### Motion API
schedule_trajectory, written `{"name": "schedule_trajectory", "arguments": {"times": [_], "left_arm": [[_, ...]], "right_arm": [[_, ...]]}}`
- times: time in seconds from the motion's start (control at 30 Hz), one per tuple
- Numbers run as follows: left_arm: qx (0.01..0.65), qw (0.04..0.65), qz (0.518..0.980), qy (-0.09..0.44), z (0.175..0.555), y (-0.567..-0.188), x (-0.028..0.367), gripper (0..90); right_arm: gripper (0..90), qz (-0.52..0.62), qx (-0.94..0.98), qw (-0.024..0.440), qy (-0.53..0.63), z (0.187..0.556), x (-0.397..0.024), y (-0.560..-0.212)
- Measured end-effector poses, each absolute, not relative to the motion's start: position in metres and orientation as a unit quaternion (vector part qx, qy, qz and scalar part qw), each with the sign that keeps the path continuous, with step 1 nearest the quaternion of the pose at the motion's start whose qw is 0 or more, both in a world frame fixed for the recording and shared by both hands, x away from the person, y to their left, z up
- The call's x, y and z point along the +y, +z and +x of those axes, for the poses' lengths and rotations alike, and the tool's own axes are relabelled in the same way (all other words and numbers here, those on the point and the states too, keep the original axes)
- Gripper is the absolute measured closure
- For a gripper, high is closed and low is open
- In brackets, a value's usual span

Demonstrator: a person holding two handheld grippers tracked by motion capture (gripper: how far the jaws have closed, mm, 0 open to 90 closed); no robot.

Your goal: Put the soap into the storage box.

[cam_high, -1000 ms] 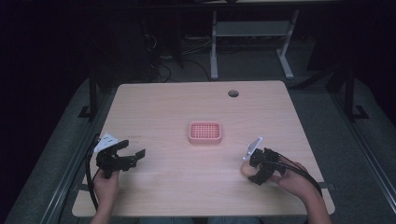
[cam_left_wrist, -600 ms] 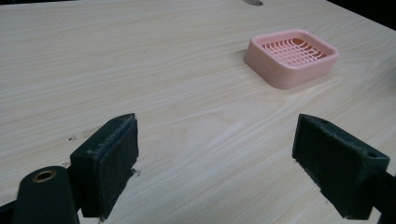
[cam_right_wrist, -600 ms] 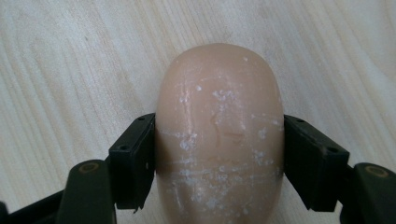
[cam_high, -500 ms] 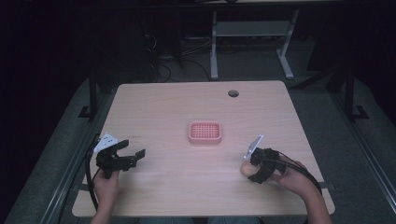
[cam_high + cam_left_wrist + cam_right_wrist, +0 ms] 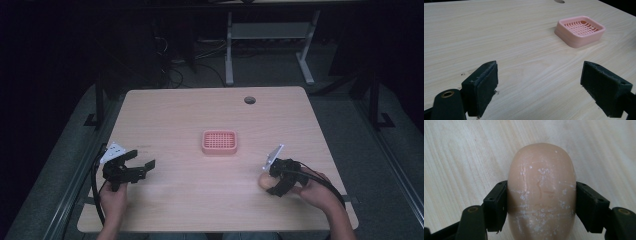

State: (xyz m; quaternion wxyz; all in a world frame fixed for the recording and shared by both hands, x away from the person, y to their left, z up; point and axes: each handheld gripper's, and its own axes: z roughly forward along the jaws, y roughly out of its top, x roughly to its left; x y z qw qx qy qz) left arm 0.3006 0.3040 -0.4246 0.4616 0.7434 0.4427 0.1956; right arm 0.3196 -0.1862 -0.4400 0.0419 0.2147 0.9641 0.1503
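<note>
Little has shifted since a second ago: both grippers sit where they were, and the right gripper (image 5: pixel 274 183) has kept its place over the soap (image 5: pixel 541 192), well clear of the dish (image 5: pixel 219 142) on the near right side. Its jaws are clamped on the soap now, one pad pressed to each flank, as the right gripper view makes plain. The soap is a pale, rounded bar with white flecks on its skin, and it lies low against the table (image 5: pixel 190 110), though whether it touches the wood or is just lifted cannot be told.

Long axis: the bar runs straight out along the gripper's line, rounded nose pointing away from the hand, so the jaws bite across its narrow width near the rear half.

Risk from here, as a judgement: those curved, smooth sides could let the bar squirt forward out of the pads if the squeeze tightens or the hand tips, and a grip behind the middle may let the nose droop.

Farther out, the left gripper (image 5: pixel 131 169) rests near-left of the dish, jaws wide apart on nothing, facing the dish across bare wood.
</note>
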Motion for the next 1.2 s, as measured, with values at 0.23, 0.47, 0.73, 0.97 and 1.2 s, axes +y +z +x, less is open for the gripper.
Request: {"name": "schedule_trajectory", "arguments": {"times": [0.23,0.47,0.73,0.97,1.2], "left_arm": [[0.445,0.463,0.742,0.195,0.3,-0.424,0.305,14.2],[0.445,0.463,0.741,0.194,0.3,-0.425,0.305,14.2],[0.446,0.464,0.74,0.194,0.3,-0.425,0.305,14.2],[0.447,0.463,0.741,0.193,0.3,-0.425,0.305,14.2],[0.449,0.462,0.74,0.193,0.301,-0.426,0.305,14.2]], "right_arm": [[31.9,0.225,0.959,0.061,0.16,0.323,-0.189,-0.429],[31.9,0.224,0.957,0.065,0.17,0.328,-0.185,-0.423],[31.9,0.213,0.958,0.064,0.181,0.337,-0.177,-0.414],[31.9,0.204,0.959,0.064,0.185,0.345,-0.168,-0.401],[31.9,0.2,0.96,0.061,0.184,0.353,-0.163,-0.398]]}}
